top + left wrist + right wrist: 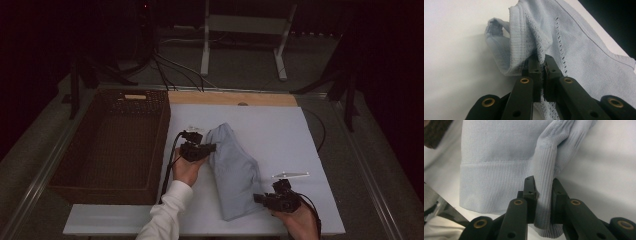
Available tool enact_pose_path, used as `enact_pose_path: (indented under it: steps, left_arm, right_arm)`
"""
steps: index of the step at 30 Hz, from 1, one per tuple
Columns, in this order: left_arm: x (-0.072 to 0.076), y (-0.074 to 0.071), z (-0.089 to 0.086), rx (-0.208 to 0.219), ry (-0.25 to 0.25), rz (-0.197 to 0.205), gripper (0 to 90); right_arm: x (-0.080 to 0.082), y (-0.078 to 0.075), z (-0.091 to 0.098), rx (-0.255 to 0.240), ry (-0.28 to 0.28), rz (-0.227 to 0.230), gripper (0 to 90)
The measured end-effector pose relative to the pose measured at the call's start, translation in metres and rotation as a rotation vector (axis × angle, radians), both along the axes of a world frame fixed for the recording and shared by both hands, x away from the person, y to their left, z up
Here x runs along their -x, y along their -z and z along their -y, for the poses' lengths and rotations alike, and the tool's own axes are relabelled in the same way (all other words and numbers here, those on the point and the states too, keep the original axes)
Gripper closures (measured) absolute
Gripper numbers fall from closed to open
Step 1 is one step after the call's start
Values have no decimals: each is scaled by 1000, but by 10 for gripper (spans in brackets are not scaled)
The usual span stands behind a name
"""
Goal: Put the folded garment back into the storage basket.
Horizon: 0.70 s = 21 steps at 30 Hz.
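A pale blue knit garment (235,170) lies folded lengthwise on the white table board (290,135). My left gripper (212,147) is at its upper left edge, shut on a fold of the openwork fabric (579,45) beside a ribbed band. The left gripper's jaws (543,63) are pressed tight together on the cloth. My right gripper (256,198) is at the garment's lower right corner. In the right gripper view its jaws (543,192) pinch a ribbed cuff (546,170) that stands up between them, beside the garment's ribbed hem (496,170).
A dark woven basket (165,125) stands at the left, right against the board's edge. A wooden strip (230,98) runs along the board's far side. Cables and a metal stand (245,25) are on the floor beyond.
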<state>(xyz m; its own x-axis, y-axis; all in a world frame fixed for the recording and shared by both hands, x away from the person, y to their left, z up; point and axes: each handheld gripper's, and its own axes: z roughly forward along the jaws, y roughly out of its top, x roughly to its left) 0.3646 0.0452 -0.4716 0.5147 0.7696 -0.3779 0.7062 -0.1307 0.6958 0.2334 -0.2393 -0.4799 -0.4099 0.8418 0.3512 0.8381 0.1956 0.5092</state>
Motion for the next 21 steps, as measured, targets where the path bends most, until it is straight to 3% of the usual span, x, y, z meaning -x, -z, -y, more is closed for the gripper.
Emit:
enact_pose_path:
  steps: [8, 21]
  left_arm:
    - [0, -13, -2, -2, -4, 17, 875]
    - [-4, -32, -10, 11, -5, 22, 873]
  right_arm:
    - [-2, -10, 3, -50, 13, 3, 794]
    - [-12, -25, -7, -48, -20, 4, 793]
